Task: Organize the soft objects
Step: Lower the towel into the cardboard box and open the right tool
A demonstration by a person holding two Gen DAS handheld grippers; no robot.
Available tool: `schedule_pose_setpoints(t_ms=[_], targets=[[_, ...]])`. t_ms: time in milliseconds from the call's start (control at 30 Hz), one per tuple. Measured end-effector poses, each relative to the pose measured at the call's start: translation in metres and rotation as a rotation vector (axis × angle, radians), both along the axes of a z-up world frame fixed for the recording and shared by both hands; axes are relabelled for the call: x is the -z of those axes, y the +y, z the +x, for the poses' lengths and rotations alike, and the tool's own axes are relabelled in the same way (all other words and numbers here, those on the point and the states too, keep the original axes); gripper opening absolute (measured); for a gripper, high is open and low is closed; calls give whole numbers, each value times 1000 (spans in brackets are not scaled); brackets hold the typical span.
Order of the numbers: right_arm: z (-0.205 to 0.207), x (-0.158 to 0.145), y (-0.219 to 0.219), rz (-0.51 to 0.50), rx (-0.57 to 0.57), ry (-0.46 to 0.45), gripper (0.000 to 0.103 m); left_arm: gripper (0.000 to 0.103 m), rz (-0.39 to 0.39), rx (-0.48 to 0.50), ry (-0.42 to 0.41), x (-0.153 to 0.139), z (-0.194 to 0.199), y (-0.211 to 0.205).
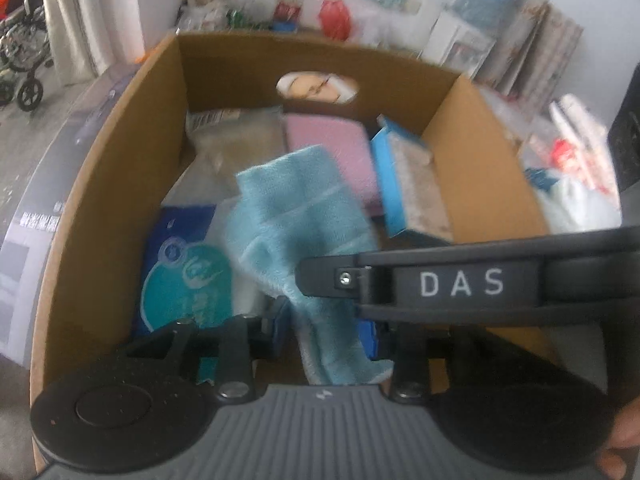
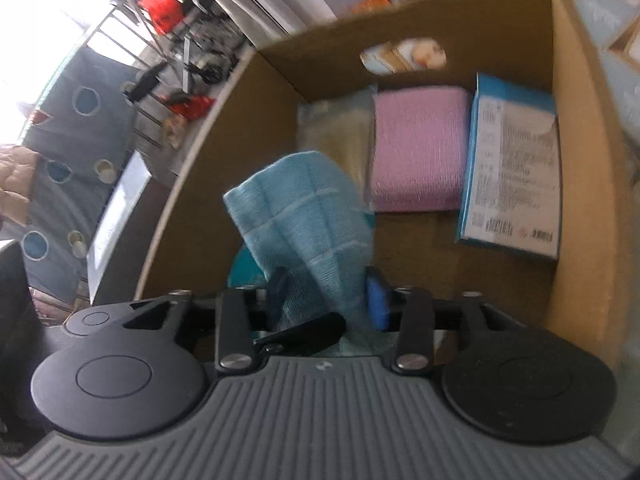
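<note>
While the left gripper [image 1: 326,330] pinches the blue towel [image 1: 298,216] low over the cardboard box [image 1: 100,184] and the right gripper [image 2: 328,300] stands loose around it, lower it flat beside the pink cloth [image 2: 418,148] before releasing.

Black hand-held gripper [image 2: 328,300], blue pads [image 2: 378,300], ribbed grey housing
</note>
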State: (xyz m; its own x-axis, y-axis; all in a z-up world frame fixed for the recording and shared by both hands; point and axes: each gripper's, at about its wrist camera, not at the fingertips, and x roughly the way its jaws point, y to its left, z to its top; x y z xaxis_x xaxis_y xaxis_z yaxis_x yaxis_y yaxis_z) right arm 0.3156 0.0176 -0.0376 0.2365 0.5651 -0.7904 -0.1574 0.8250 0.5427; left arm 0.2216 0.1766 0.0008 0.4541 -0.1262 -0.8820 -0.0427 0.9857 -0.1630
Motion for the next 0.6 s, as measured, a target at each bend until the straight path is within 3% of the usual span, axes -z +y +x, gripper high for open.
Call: schedule_pose_setpoints(t_ms=[167, 333, 600], targets=[[3, 2, 2, 7, 2, 22, 77, 61, 11, -11, -6, -2, -2, -4], [-1, -14, -7, 51, 3, -28, 78, 74, 23, -9, -26, -10, -6, -12], [-19, -44, -45, 177, 67, -151, 81, 82, 7, -8, -102, -32, -23, -29]])
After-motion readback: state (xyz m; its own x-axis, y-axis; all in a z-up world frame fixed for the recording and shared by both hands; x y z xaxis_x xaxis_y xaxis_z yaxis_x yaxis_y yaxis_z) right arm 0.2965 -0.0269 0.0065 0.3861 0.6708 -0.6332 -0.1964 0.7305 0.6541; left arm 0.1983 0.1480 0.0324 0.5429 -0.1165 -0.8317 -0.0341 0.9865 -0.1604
